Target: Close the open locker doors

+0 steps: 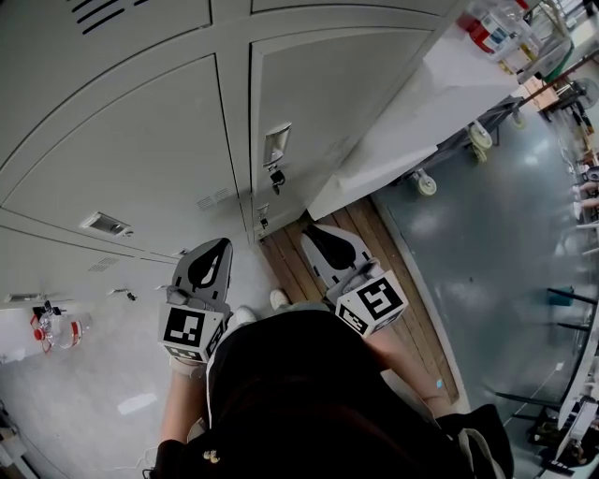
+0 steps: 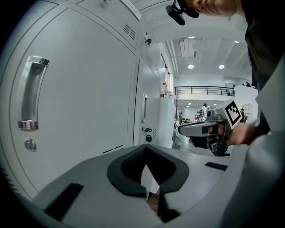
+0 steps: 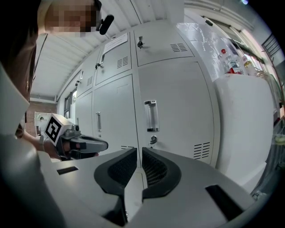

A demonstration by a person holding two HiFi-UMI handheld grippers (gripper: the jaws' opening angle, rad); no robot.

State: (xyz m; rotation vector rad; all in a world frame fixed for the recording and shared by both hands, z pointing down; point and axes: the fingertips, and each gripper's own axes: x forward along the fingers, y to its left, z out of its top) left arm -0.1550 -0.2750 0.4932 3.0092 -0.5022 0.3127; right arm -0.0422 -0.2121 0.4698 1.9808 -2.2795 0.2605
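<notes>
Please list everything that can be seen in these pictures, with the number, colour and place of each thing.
locker doors: several, light grey, all those in view shut, across the wall ahead
door handles: one per door, silver, upright
cabinet: one, white, right of the lockers
bottles: a few, clear with red, on top of the cabinet
castors: two, white, low beside the cabinet
wooden boards: brown, on the ground before the lockers
floor: grey-blue, at right
left gripper: grey, black pads, jaws together, empty
right gripper: same, nearly closed, empty
marker cubes: two, black-and-white, one per gripper
</notes>
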